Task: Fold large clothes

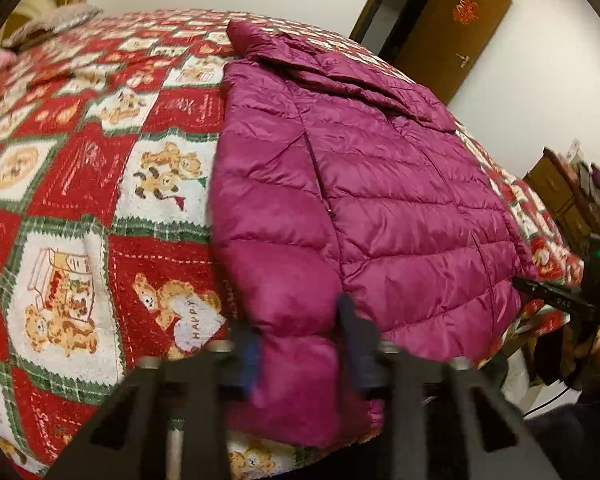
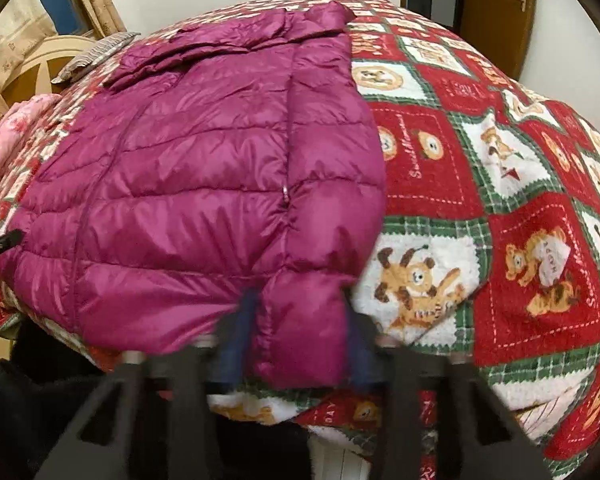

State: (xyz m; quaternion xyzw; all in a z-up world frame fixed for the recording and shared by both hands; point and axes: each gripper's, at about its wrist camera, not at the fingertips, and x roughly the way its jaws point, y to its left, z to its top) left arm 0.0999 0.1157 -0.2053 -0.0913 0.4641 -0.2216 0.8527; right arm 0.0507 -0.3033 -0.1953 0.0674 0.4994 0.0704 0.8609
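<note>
A magenta quilted down jacket [image 1: 364, 200] lies flat on the bed, collar at the far end, hem at the near edge; it also shows in the right wrist view [image 2: 204, 184]. My left gripper [image 1: 300, 336] is open, its blue-padded fingers [image 1: 354, 332] straddling the jacket's near left hem corner. My right gripper [image 2: 300, 320] is open, its fingers [image 2: 240, 332] on either side of the near right hem corner. The right gripper also shows at the right edge of the left wrist view [image 1: 560, 300]. The frames are motion-blurred.
The bed carries a red, green and white teddy-bear quilt [image 1: 100, 184]. A grey pillow [image 1: 52, 24] and pink fabric [image 2: 8, 140] lie at its head. A brown open door [image 1: 452, 36] stands beyond. Wooden furniture with clutter [image 1: 572, 196] is at the bed's right.
</note>
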